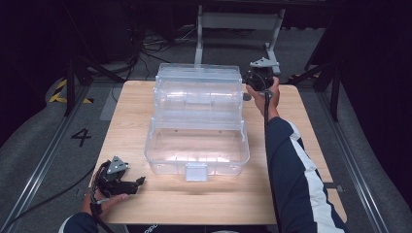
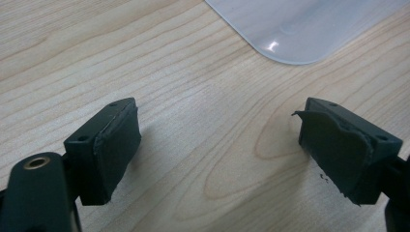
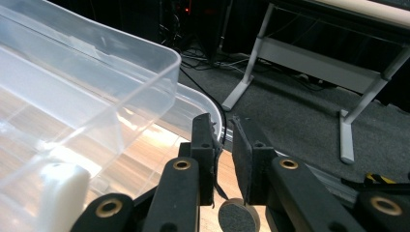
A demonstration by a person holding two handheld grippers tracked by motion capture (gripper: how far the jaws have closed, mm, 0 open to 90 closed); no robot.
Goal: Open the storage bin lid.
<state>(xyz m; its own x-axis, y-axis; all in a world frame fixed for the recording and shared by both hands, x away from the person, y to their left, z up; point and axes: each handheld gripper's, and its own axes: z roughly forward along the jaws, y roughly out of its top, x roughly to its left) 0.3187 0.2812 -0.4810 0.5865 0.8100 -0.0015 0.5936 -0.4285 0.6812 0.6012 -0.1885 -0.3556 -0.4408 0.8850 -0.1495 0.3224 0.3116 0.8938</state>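
Observation:
A clear plastic storage box stands in the middle of the wooden table, its lid raised upright at the back. My right gripper is at the lid's far right corner. In the right gripper view its jaws stand almost together, with the thin rim of the lid running in between them. My left gripper rests low near the table's front left, apart from the box. Its jaws are wide open over bare wood, and a rounded corner of the box lies ahead.
A white latch hangs on the box's front wall. A white knob sits on the lid's side. Behind the table are a grey metal frame, floor cables and dark stands.

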